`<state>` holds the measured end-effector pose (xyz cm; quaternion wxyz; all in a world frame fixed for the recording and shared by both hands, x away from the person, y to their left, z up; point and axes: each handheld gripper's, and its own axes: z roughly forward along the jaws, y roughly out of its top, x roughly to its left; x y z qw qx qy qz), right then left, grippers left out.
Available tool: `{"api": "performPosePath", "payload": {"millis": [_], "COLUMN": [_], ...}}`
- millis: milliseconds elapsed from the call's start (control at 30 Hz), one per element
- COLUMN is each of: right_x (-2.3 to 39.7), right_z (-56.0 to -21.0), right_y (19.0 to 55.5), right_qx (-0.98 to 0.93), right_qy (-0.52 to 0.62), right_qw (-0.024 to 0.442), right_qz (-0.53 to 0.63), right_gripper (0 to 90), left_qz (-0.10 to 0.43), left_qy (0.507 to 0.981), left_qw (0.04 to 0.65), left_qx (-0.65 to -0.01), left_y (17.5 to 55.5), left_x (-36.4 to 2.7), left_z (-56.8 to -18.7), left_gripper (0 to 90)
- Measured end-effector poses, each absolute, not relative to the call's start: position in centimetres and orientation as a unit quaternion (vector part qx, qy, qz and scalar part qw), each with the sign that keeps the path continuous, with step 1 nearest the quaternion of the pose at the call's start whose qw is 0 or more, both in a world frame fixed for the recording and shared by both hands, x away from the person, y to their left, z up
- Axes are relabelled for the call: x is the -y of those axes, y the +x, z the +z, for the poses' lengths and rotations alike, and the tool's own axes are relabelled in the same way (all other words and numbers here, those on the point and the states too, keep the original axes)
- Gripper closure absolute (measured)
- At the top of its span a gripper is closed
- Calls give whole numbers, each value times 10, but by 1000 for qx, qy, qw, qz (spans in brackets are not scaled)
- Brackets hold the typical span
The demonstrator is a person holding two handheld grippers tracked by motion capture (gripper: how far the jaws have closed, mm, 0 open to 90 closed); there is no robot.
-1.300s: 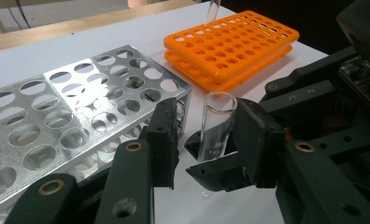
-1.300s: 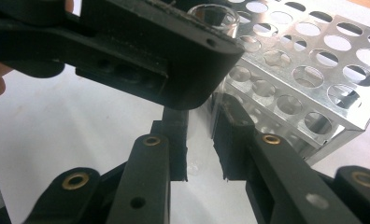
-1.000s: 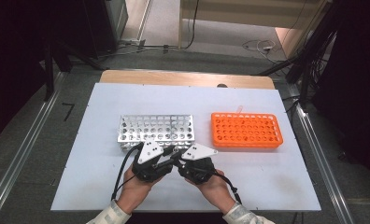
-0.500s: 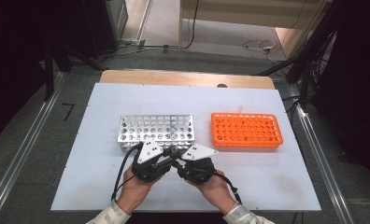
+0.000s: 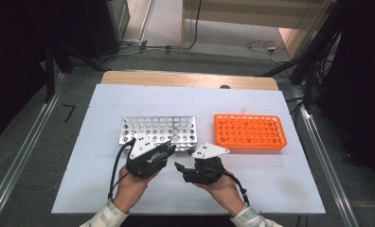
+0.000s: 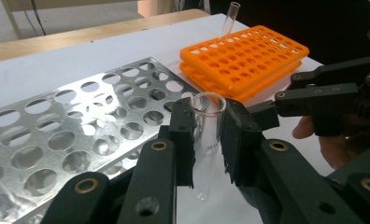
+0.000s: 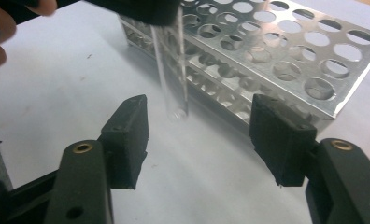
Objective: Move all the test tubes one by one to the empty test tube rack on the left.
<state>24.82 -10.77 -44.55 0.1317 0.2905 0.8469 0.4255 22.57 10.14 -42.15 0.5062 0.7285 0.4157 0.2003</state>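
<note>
White board covers the desk (image 5: 271, 189), with dark floor, cables and metal rails around it. Near the front edge of the desk, the left hand-held gripper (image 6: 206, 135) has its jaws clamped on a clear glass test tube (image 6: 207, 140), gripping it just under the open rim; the tube stands roughly upright and its rounded bottom hangs free above the white surface. The right hand-held gripper (image 7: 199, 135) sits just beside it with its jaws apart: they have just been opening, and the lower end of the tube (image 7: 174, 88) lies in the gap between them without either pad touching it. So the tube now appears to rest on the left grip alone.

Thin glass like this is light and stiff, but smooth, slippery and fragile. A firm, gentle pinch across the wall below the rim should suit it best; squeezing hard or knocking the tip risks a crack.

Behind the two tools stands the perforated metal rack (image 5: 157, 130), toward the middle of the desk, its holes the likely seat for the tube. Further toward the right edge lies the orange rack (image 5: 249, 132), with another tube (image 6: 229, 18) upright at its far corner
</note>
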Motion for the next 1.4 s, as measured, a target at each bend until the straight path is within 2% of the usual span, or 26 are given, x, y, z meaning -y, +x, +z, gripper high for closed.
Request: {"api": "performPosePath", "payload": {"millis": [167, 567, 833, 1400], "right_x": [112, 122, 131, 141], "right_z": [-445, -444, -444, -444], "right_y": [250, 253, 256, 258], "right_qx": [-844, -840, -835, -829], "right_qy": [304, 315, 333, 348], "right_qw": [132, 138, 141, 146], "right_qz": [421, 419, 416, 413], "right_gripper": [290, 284, 248, 246], "left_qz": [203, 206, 211, 232], "left_qy": [721, 713, 703, 682], "left_qw": [508, 509, 517, 520], "left_qx": [-426, -436, -440, -460], "left_y": [228, 233, 235, 245], "left_x": [-107, -116, -124, -143], "left_z": [-418, -411, -405, -397], "left_gripper": [750, 749, 749, 750]}}
